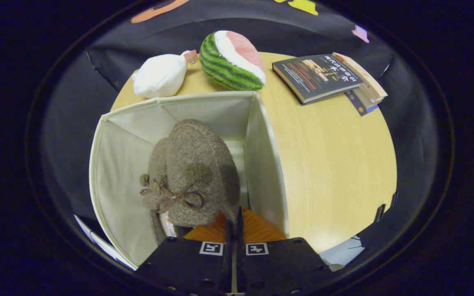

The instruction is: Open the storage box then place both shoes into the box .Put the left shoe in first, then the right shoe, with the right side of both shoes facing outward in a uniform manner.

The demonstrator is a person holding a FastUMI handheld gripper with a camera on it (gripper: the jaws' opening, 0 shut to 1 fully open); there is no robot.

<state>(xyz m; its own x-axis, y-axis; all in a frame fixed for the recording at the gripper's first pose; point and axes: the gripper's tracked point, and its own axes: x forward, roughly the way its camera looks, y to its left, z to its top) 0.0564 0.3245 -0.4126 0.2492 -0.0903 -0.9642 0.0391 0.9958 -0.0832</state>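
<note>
On a round wooden bench [335,164], an open cream storage box [121,164] stands at the near left. A brown felt shoe [191,172] with a bow hangs inside it, toe down. The gripper [233,224] has its fingers pressed together on the shoe's rim. Judged from here, lowering it against the box wall before release would seat it best. A plush watermelon [233,59], a white plush [161,76] and books [327,76] lie far off.
</note>
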